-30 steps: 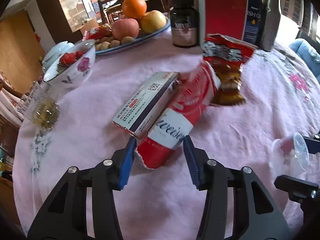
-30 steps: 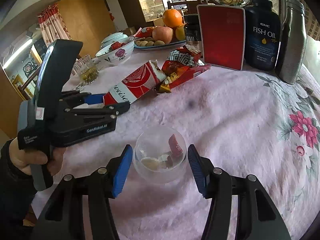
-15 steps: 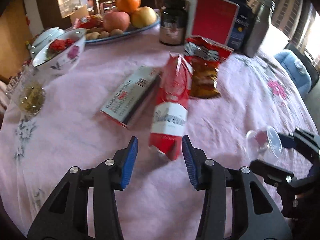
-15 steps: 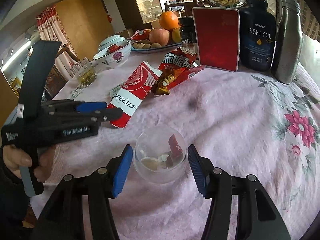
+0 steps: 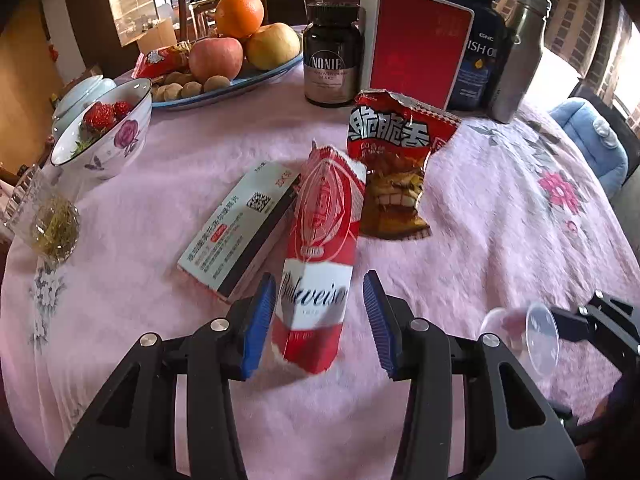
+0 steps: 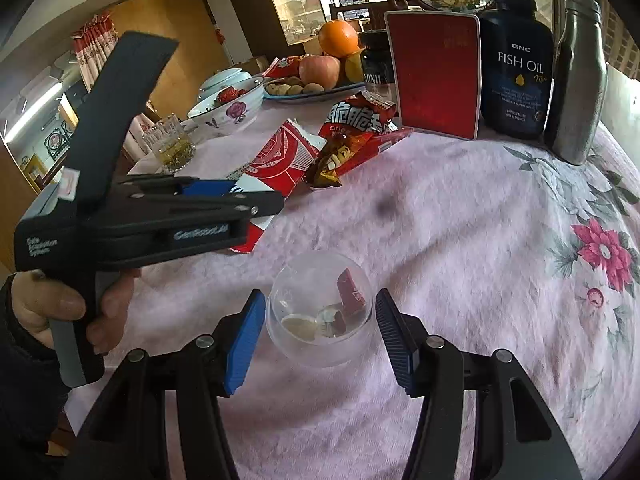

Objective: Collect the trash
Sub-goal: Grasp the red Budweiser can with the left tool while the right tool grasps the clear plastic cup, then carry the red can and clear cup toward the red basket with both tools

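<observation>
A torn red and white Budweiser carton lies on the pink tablecloth. My left gripper is open, its blue pads either side of the carton's near end, not touching it. A red snack bag lies just beyond, and a white medicine box lies to the carton's left. My right gripper is open around a clear plastic cup that holds small scraps. The carton and snack bag also show in the right wrist view, behind the left gripper's body.
At the back stand a red box, dark supplement jar, fish oil bottle and steel flask. A fruit plate, strawberry bowl and glass of tea sit at the left.
The left gripper has swung in line with the Budweiser carton and moved forward, so its pads now flank the carton's near end. The right gripper stays around the cup.
</observation>
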Available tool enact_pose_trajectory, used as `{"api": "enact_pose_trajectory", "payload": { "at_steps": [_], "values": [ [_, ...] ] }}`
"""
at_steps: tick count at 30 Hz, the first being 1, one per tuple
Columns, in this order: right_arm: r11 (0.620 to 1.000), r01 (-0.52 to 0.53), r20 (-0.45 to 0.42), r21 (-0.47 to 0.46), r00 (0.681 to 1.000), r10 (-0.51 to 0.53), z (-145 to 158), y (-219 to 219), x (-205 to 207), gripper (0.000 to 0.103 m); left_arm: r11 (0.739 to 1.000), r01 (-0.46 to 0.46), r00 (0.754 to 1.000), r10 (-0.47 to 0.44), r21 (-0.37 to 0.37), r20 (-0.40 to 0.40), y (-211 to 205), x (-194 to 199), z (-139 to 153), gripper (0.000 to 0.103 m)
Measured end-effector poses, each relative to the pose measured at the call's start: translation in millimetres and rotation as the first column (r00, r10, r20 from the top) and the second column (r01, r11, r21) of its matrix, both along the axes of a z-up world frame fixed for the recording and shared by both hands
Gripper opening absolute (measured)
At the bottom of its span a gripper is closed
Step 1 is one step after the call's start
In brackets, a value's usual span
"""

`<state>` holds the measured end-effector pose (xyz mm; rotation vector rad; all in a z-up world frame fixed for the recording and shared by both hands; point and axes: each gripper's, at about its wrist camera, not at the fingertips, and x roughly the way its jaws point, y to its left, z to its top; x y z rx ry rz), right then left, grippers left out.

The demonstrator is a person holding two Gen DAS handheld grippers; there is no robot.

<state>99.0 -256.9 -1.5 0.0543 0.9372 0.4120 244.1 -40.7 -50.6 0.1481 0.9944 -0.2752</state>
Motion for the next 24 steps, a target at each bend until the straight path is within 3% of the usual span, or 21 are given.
{"api": "enact_pose_trajectory", "payload": {
  "at_steps": [12, 20, 24],
  "values": [
    [1.000, 0.001, -0.010, -0.004, 1.000, -0.001, -1.8, 0.8, 2.1, 0.057, 1.000, -0.024, 0.999, 0.024, 0.002, -0.041, -6.0, 13.1, -8.8, 0.046],
    [1.000, 0.008, -0.005, -0.006, 1.000, -0.008, -2.1, 0.1, 1.5, 0.057, 1.000, 0.003, 1.000, -0.003, 0.004, -0.008, -6.3, -1.9, -1.0, 0.017],
    [1.000, 0.011, 0.001, -0.004, 1.000, -0.011, -1.6, -0.7, 0.9, 0.057, 1.000, 0.001, 1.000, -0.001, -0.006, 0.012, -1.0, -14.8, 6.5, 0.015]
  ]
}}
